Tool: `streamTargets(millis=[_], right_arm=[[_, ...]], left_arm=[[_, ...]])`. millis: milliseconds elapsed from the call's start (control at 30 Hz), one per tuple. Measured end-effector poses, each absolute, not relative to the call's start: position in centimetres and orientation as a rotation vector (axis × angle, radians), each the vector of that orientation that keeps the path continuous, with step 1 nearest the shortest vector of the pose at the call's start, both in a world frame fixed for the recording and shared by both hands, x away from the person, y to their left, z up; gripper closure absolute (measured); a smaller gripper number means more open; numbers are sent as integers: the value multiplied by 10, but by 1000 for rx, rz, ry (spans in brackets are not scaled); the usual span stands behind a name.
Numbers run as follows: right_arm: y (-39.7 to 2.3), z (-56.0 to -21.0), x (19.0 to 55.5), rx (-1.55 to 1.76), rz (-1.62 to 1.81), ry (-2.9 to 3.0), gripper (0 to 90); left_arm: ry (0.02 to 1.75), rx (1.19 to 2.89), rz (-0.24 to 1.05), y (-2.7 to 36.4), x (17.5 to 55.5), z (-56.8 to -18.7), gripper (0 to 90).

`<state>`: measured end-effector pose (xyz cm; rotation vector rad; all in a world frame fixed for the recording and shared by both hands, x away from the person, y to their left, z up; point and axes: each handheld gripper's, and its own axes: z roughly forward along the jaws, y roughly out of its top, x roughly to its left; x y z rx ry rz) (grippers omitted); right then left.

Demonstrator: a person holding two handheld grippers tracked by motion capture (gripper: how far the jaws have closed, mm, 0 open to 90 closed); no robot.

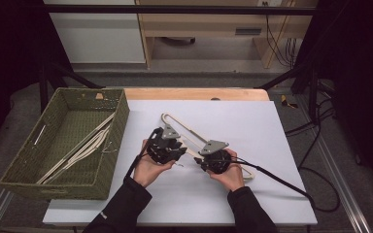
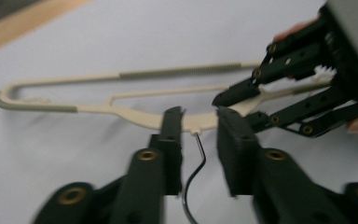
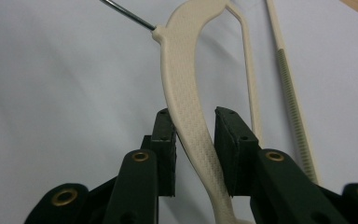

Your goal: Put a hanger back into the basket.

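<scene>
Both grippers hide the middle of the hanger [image 1: 174,120] in the high view.

The hand-held gripper [image 3: 193,154] rises from the bottom edge, its two black jaws apart with the cream hanger [image 3: 186,88] running up between them; the textured arm lies against the left jaw, with a gap to the right one. A metal hook [image 3: 128,14] leaves the hanger's neck toward the upper left; a ribbed bar [image 3: 294,107] runs alongside at right, all over the white desk [image 3: 65,93].
</scene>
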<state>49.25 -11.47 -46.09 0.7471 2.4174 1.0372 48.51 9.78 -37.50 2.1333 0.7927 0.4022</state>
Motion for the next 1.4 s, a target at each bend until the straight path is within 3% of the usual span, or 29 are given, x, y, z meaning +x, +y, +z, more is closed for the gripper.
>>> streamTargets(millis=[200, 500, 900, 1400], right_arm=[[-121, -448, 488, 734, 1057, 2381, 749], [-140, -422, 481, 754, 1040, 2289, 846], [-153, -406, 471, 757, 1148, 2307, 870], [-129, -400, 443, 587, 1393, 2540, 869]], left_arm=[[734, 2026, 432, 135, 467, -344, 386], [706, 1978, 438, 168, 441, -347, 176], [755, 1947, 403, 181, 432, -376, 83], [719, 2004, 435, 167, 434, -382, 83]])
